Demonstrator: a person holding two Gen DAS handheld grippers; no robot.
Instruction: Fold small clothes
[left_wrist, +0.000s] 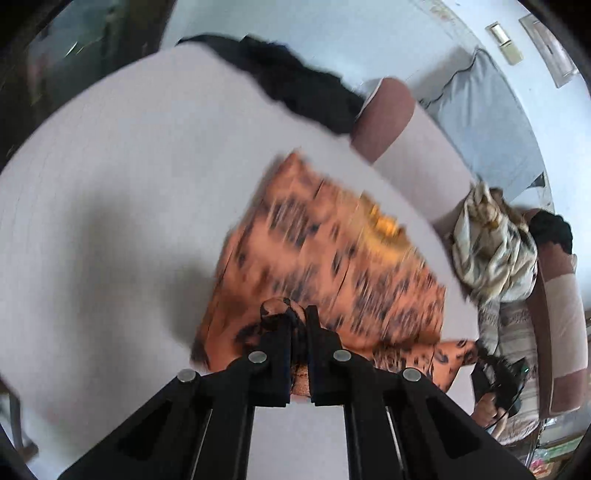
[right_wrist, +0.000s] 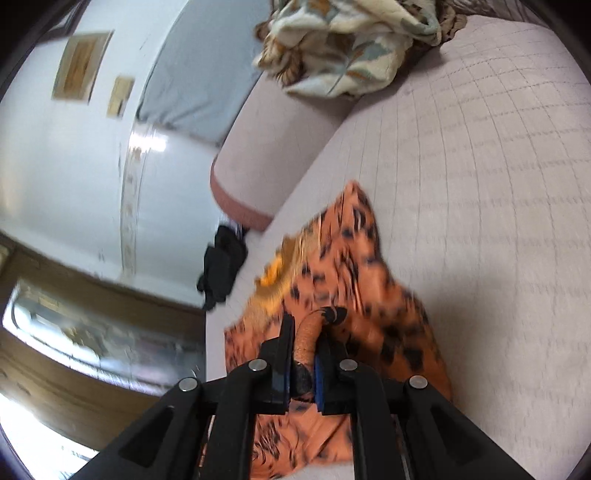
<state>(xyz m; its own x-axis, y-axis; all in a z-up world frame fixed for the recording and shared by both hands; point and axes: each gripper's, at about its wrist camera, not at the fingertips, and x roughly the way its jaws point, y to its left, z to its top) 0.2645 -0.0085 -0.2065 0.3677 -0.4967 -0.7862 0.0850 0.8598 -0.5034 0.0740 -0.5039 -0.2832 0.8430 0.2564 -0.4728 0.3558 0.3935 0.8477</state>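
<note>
One orange spotted garment (left_wrist: 325, 251), one black garment (left_wrist: 295, 81), one floral cloth (left_wrist: 491, 240).

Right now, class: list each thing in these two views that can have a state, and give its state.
Orange spotted garment: spread on the sofa seat, gripped at two places.
Left gripper: shut on the garment.
Right gripper: shut on the garment.
Floral cloth: crumpled in a heap.
Black cloth: bunched, unfolded.

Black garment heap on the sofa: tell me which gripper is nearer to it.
Hard to call; left seems slightly nearer. The left gripper and right gripper both clamp the orange patterned cloth, with the black garment heap beyond it in both views.
</note>
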